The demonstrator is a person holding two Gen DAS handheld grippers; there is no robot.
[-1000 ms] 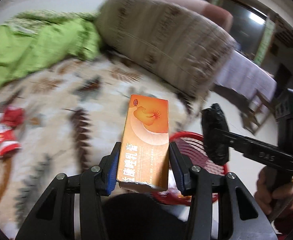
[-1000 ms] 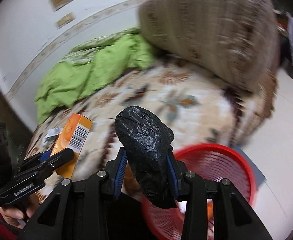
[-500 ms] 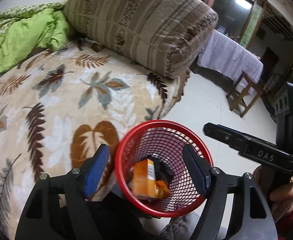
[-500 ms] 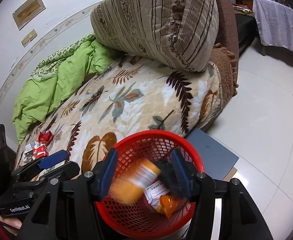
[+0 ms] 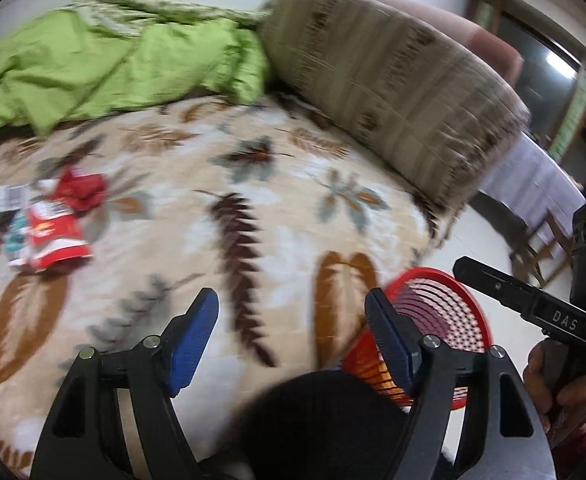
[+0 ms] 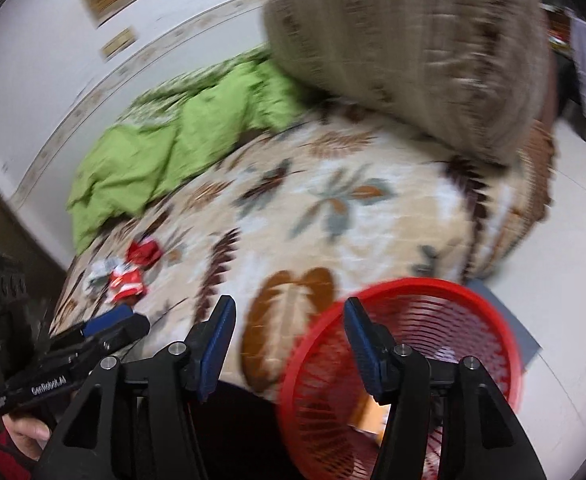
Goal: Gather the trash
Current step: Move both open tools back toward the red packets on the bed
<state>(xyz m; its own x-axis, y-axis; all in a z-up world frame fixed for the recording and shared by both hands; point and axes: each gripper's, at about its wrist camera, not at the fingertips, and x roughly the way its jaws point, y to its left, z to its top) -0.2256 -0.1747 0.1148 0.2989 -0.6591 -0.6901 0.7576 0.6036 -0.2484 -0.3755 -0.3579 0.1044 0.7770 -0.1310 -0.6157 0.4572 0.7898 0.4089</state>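
Your left tongs (image 5: pixel 291 334) and right tongs (image 6: pixel 289 340) both gape with nothing between the pads, having just opened. The red basket (image 6: pixel 489 316) sits on the floor at five o'clock. Red wrappers (image 5: pixel 55 236) lie on the bedspread (image 5: pixel 253 184) at nine o'clock.

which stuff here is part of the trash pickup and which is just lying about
Part of the job:
- red wrappers on the bedspread
- white scraps beside them
- red basket on the floor
- left gripper and right gripper, both open and empty

Just lying about:
- green blanket
- striped pillow
- leaf-print bedspread
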